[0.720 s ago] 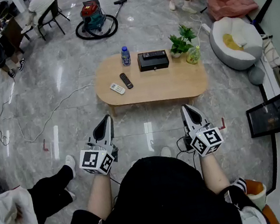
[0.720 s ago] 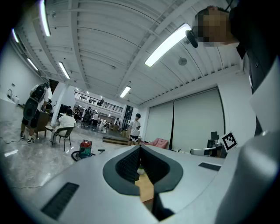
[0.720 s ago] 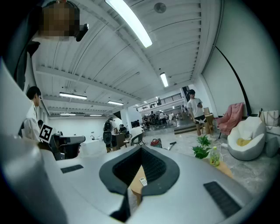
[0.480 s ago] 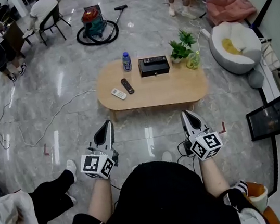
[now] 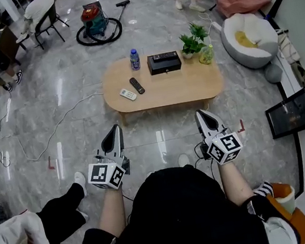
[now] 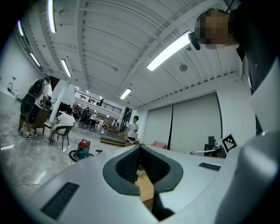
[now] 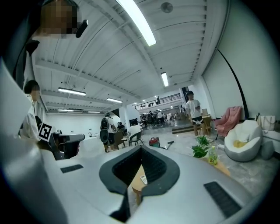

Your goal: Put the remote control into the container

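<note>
The slim black remote control (image 5: pixel 136 86) lies flat near the left end of the oval light-wood coffee table (image 5: pixel 188 93). It is a narrow dark bar, set at a slant, with its far tip pointing towards the table's far edge. Just beside it, closer to the near-left edge, lies a shorter white remote control (image 5: pixel 128 95), also at a slant. The two sit close together, but I cannot tell whether they touch.

The black rectangular container (image 5: pixel 165 63) stands at the middle of the far edge, well apart from both remotes. A clear water bottle with a blue label (image 5: pixel 134 59) stands upright to its left. A green potted plant (image 5: pixel 192 43) and a yellow-green bottle (image 5: pixel 206 54) stand to its right.

The left gripper (image 5: pixel 114 133) and the right gripper (image 5: pixel 203 118) hang over the grey marble floor (image 5: pixel 67 92), short of the table's near edge. Each has its jaws pressed together with nothing between them
</note>
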A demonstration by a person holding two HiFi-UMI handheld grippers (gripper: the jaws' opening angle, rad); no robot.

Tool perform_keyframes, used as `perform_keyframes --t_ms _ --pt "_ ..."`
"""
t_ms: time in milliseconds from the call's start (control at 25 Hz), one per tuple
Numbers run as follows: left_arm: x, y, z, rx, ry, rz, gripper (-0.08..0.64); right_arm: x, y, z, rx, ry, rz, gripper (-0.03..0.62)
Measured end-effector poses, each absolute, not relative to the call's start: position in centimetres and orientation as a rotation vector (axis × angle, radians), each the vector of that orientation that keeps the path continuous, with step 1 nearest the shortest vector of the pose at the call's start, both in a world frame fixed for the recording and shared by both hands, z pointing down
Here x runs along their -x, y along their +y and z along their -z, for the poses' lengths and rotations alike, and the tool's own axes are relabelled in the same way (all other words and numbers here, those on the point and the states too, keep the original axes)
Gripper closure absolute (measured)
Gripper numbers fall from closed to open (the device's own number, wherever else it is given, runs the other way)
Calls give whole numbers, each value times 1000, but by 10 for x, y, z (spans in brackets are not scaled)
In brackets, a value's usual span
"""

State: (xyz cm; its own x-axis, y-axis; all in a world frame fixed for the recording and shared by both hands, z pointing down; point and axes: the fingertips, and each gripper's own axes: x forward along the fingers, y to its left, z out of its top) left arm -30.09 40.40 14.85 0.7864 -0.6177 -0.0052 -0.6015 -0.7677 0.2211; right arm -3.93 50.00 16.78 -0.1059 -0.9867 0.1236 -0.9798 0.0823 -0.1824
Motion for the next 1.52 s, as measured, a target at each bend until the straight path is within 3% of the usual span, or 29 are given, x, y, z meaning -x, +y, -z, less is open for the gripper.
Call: perform_keyframes --t_ms 640,1520 --pt "333 381 -157 -2778 -966 98 554 34 488 -181 2198 2092 407 584" --pt "177 262 -151 -2804 -1056 17 554 -116 332 -191 2024 2197 435 583"
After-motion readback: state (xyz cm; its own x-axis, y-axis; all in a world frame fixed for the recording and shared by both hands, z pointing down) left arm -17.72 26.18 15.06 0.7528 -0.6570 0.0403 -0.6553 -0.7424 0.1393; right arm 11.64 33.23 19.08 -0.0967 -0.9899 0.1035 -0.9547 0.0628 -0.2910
